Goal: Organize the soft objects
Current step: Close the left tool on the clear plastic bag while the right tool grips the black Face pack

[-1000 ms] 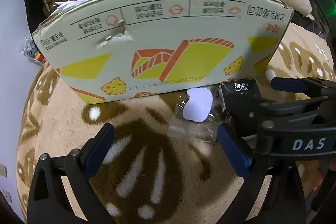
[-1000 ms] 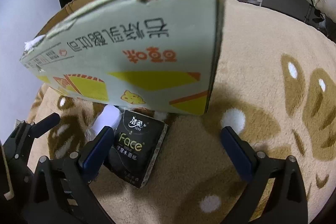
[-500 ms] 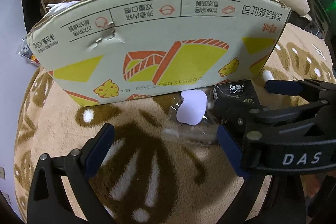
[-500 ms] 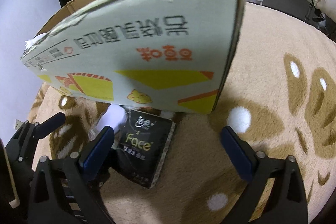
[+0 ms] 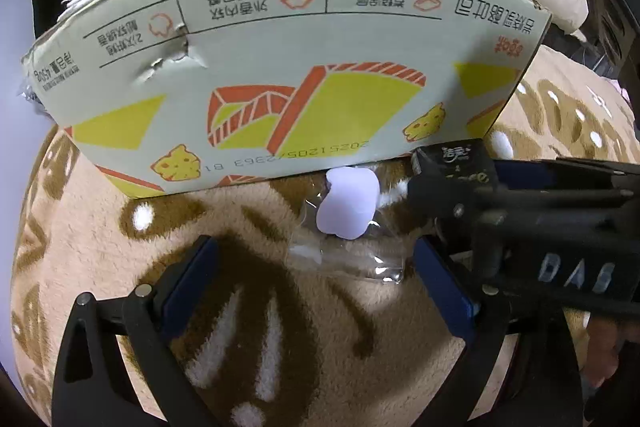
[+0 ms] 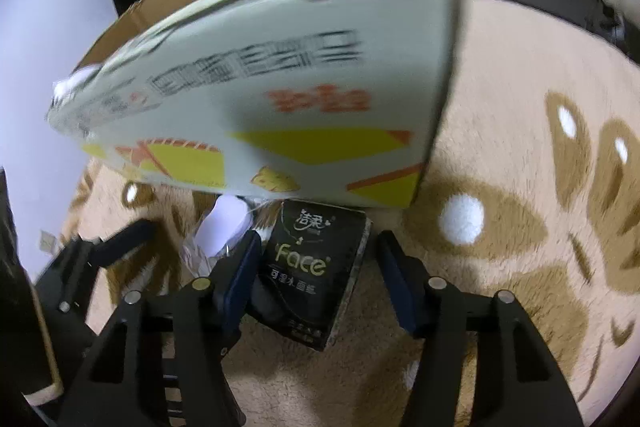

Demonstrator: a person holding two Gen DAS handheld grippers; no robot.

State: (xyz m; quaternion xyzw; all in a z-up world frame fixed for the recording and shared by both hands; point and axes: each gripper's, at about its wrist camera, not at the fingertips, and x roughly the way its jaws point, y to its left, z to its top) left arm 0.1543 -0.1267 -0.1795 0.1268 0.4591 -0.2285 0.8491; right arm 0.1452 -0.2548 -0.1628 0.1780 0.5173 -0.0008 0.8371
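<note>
Right wrist view shows your right hand-held gripper (image 6: 316,267) part-closed astride the black tissue pack (image 6: 316,267) just below the cardboard box (image 6: 256,99), not yet pinching, so centre it and squeeze gently.

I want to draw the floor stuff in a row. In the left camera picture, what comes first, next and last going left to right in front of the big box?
Left blue finger pad → white soft thing in clear wrap → black tissue pack → the other gripper's black frame.
</note>
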